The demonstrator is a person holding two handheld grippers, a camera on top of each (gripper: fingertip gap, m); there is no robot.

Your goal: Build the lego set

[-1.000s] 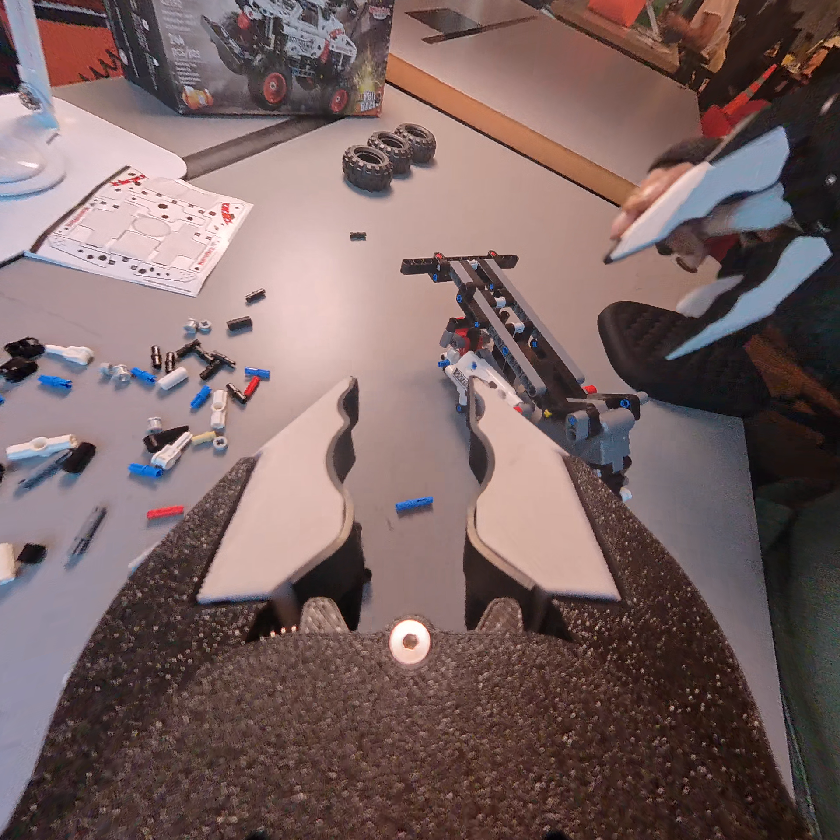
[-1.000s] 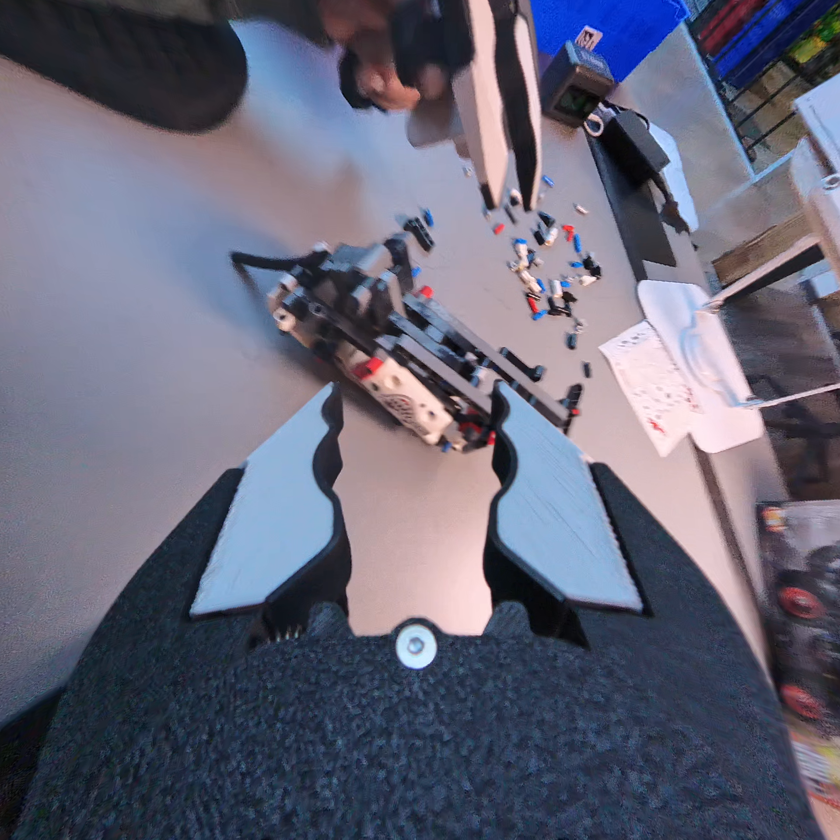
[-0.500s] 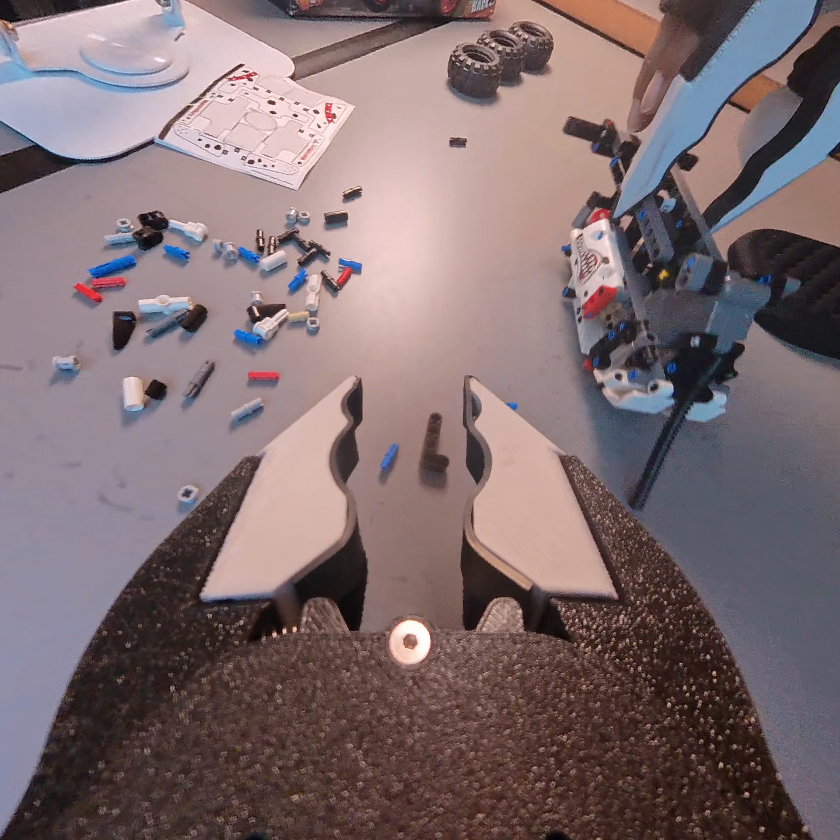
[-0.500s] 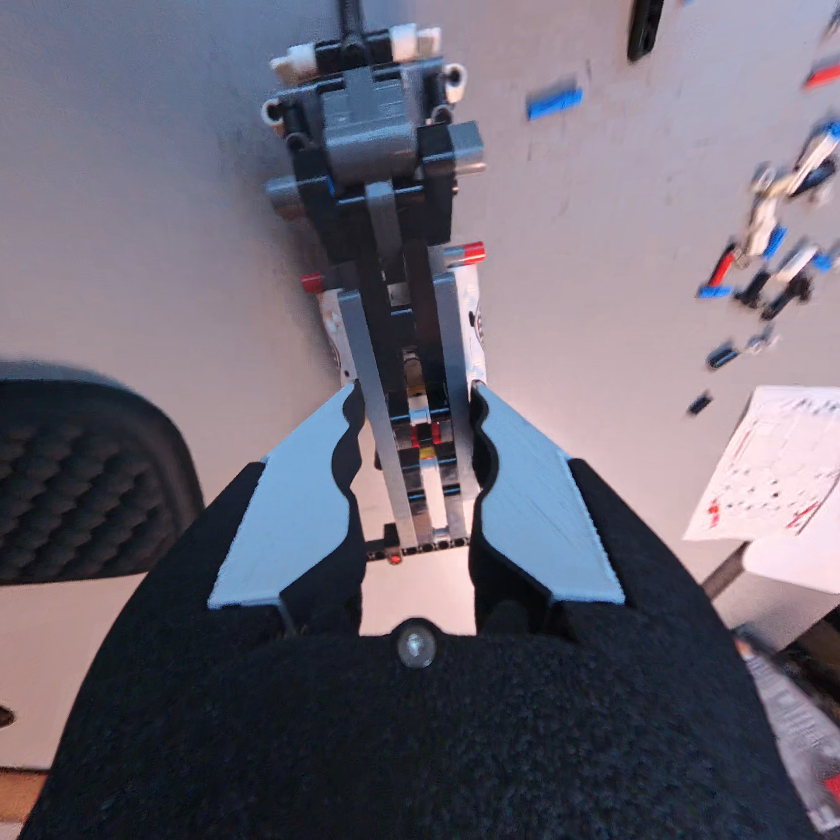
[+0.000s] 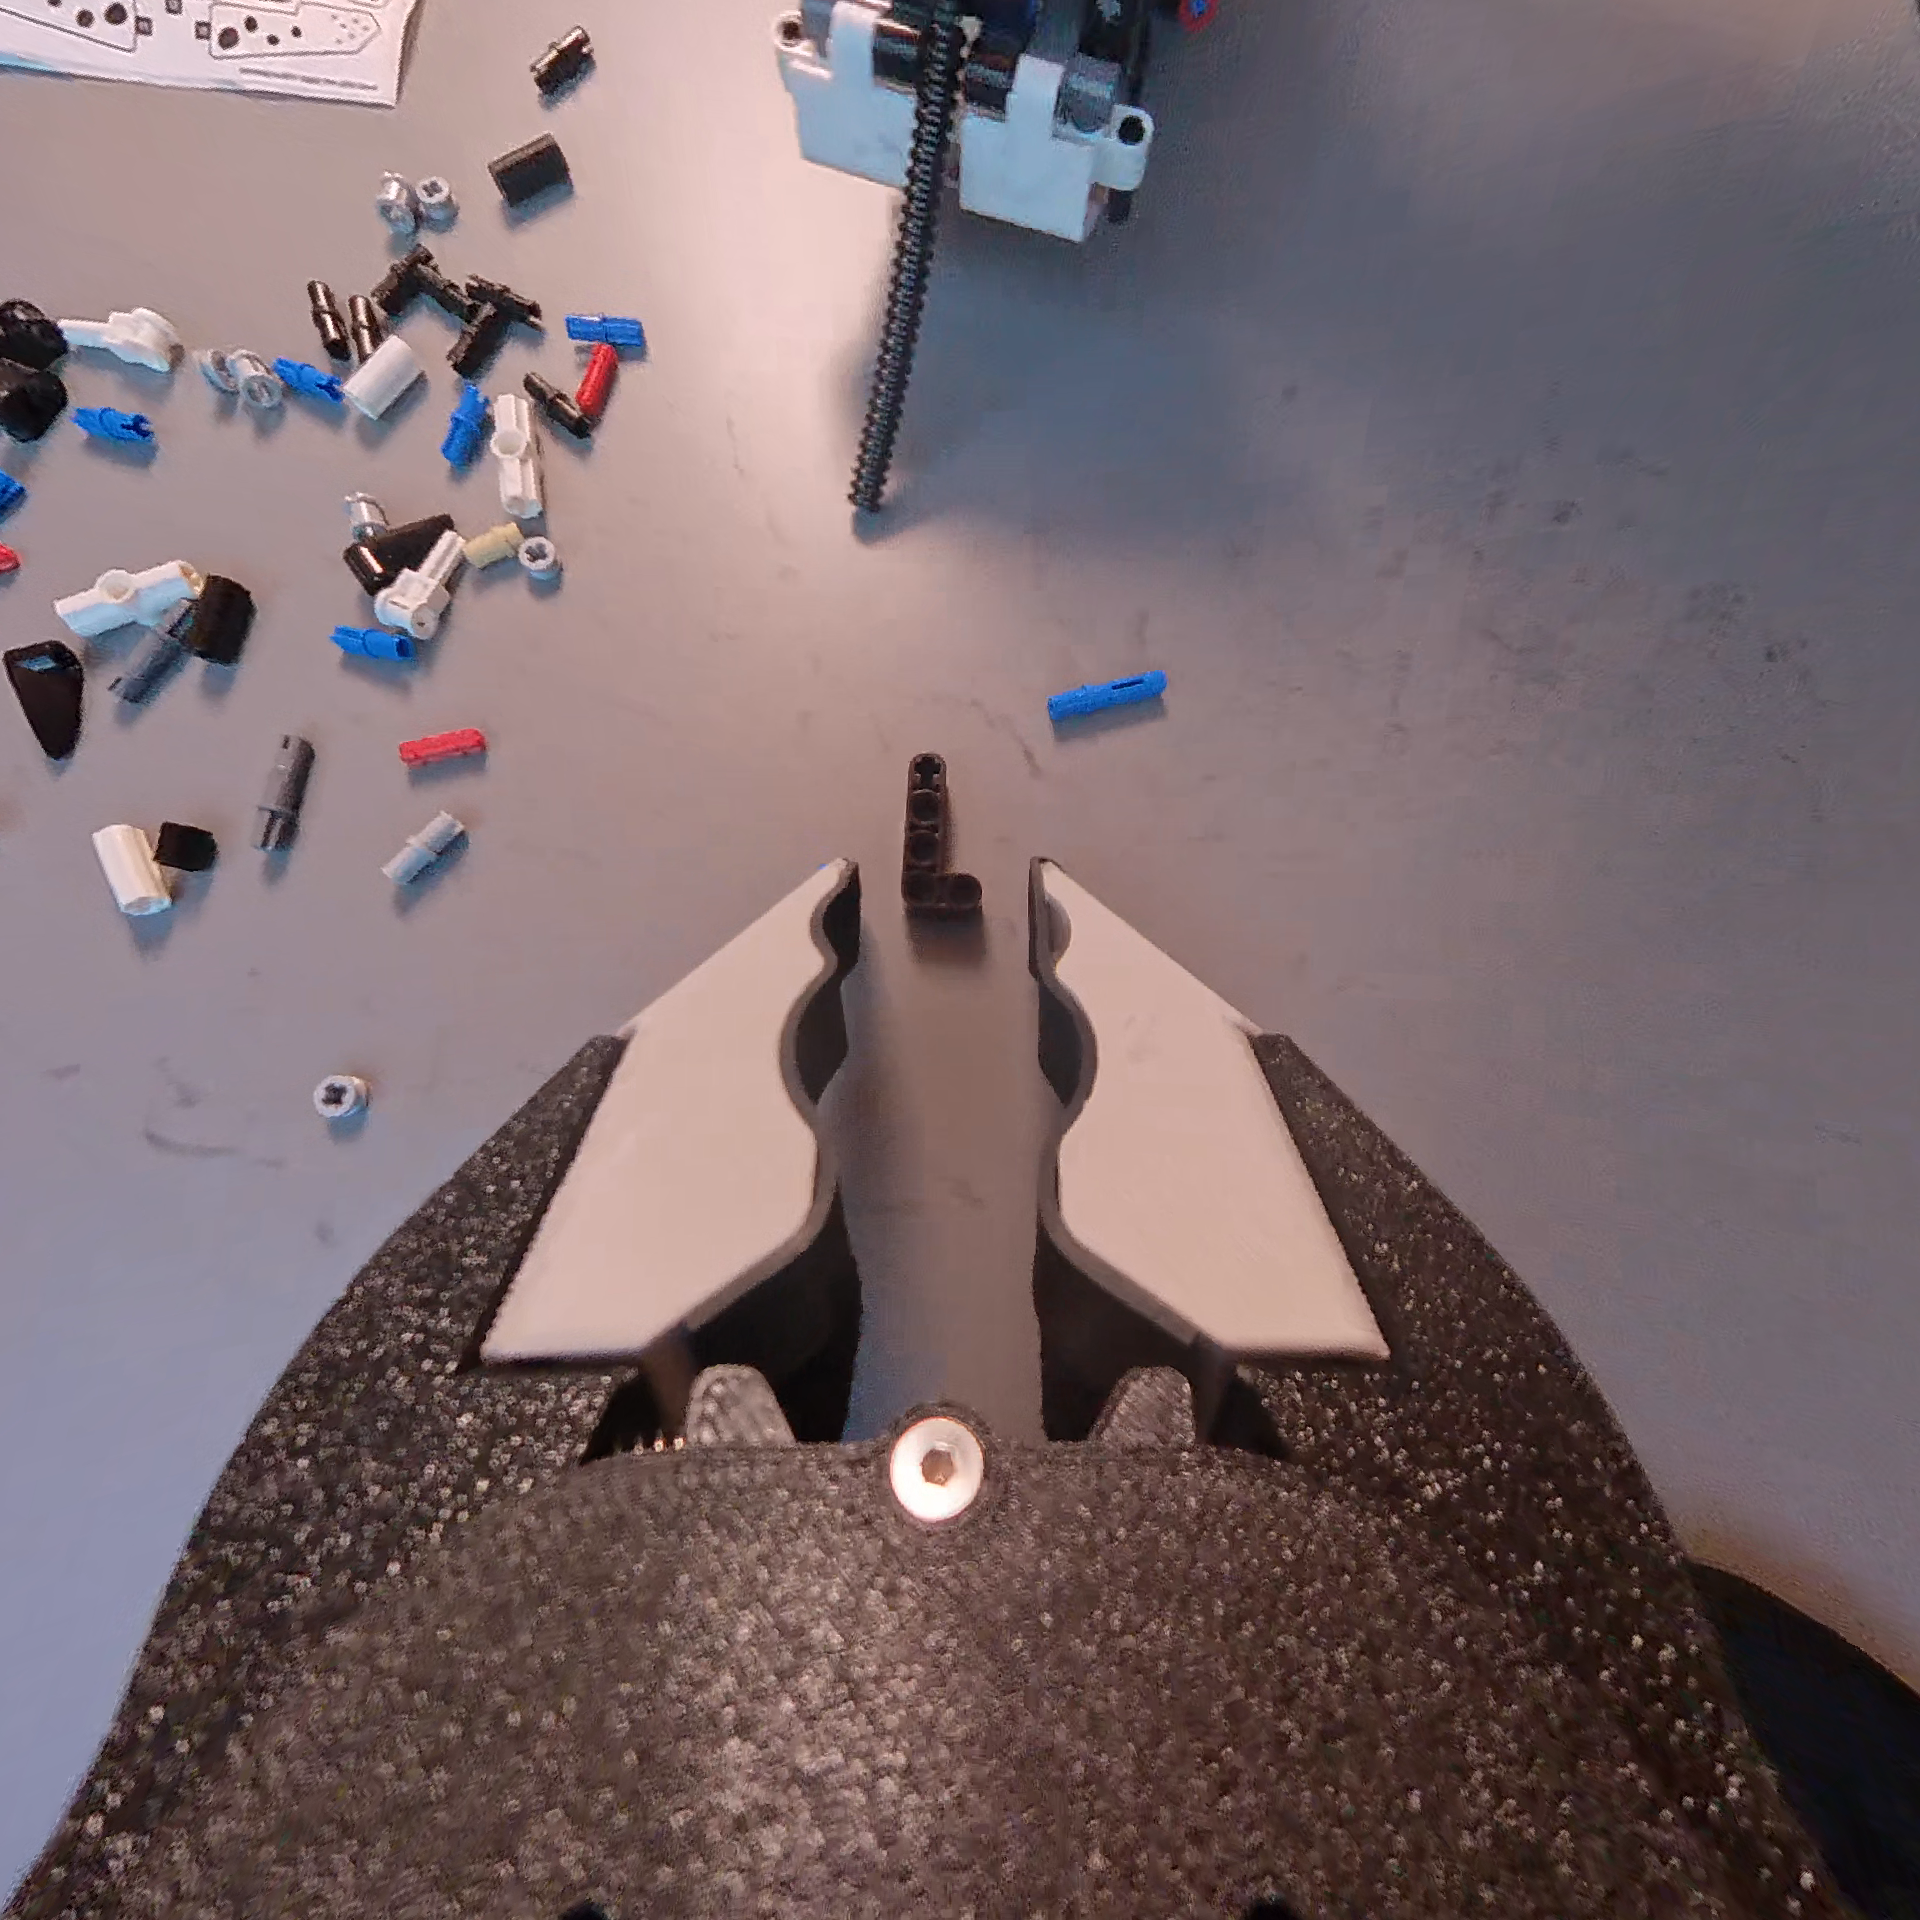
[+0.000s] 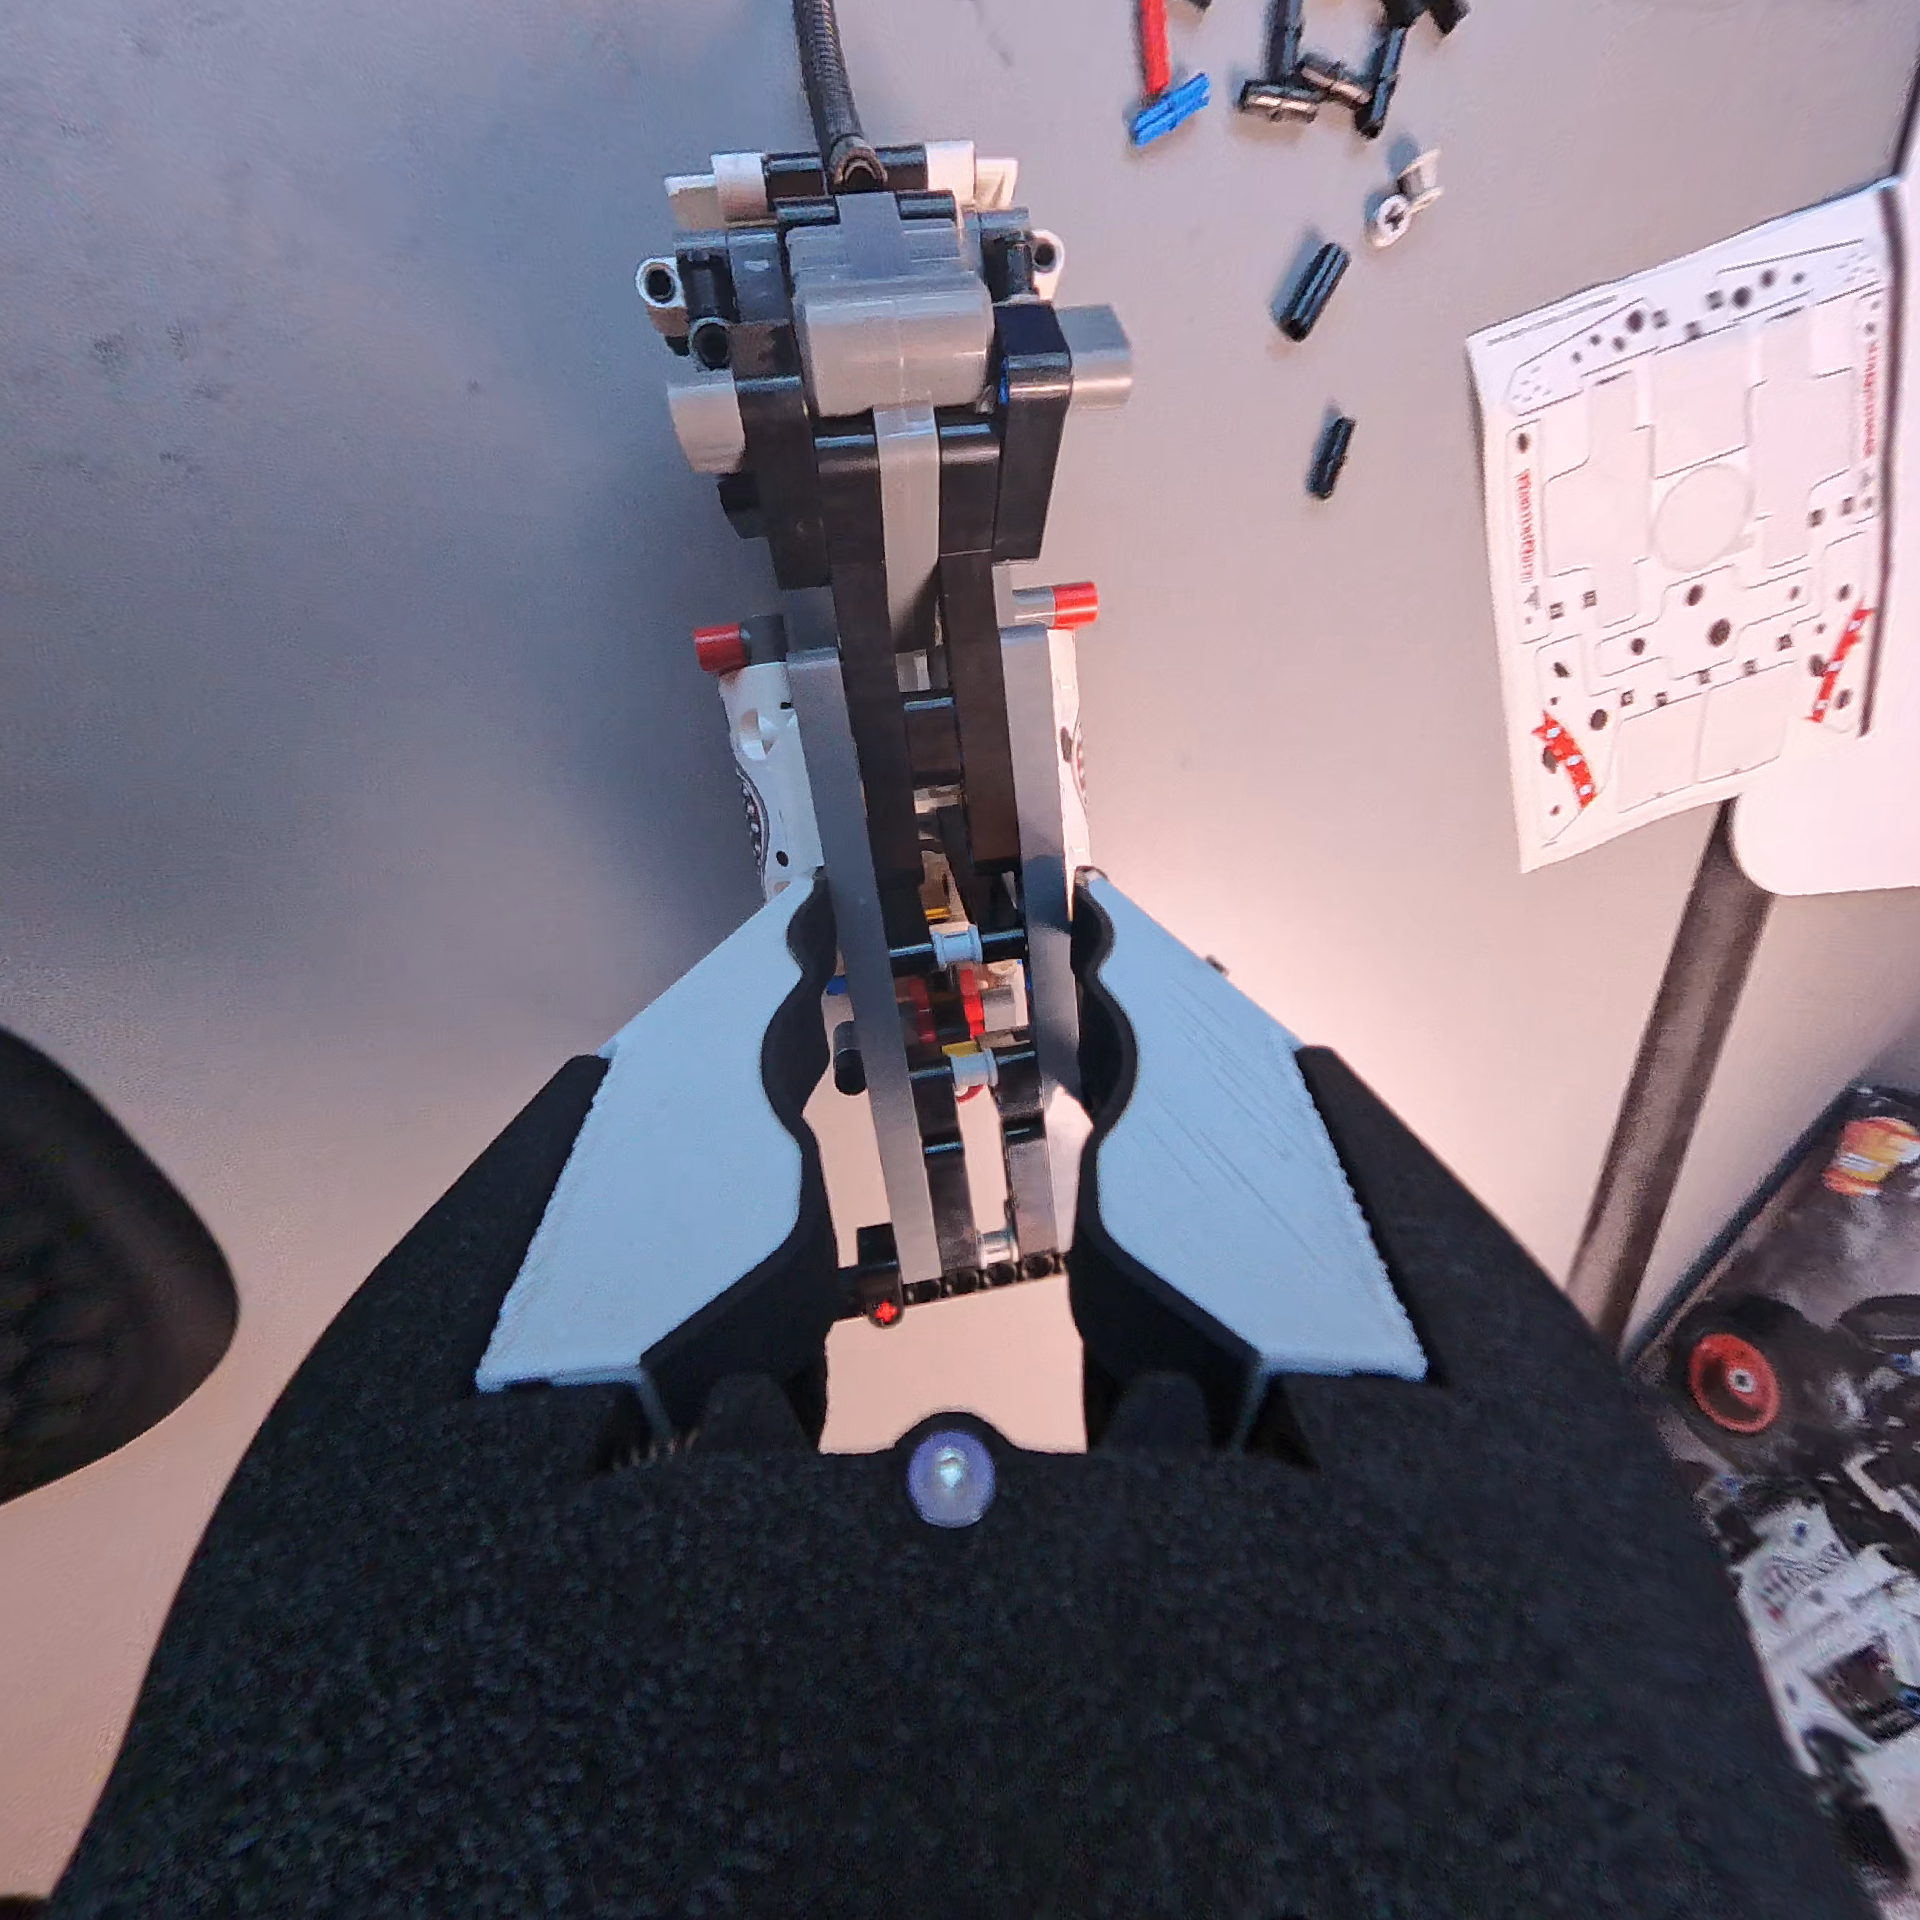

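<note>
- Right gripper (image 6: 945,894): jaws closed on the grey side beams of the lego chassis (image 6: 914,582), which runs away from the camera to a black ribbed hose (image 6: 826,73) at its far end
- Left gripper (image 5: 943,878): jaws narrowly apart and empty, a black L-shaped beam (image 5: 932,840) lying on the grey worktop (image 5: 1455,644) just past the tips
- Only the left view shows the blue pin (image 5: 1107,695) right of that beam and the loose pieces (image 5: 416,436) far left
- Only the right view shows the set's box (image 6: 1808,1455) at near right; the sticker sheet (image 6: 1683,540) lies whole there
</note>
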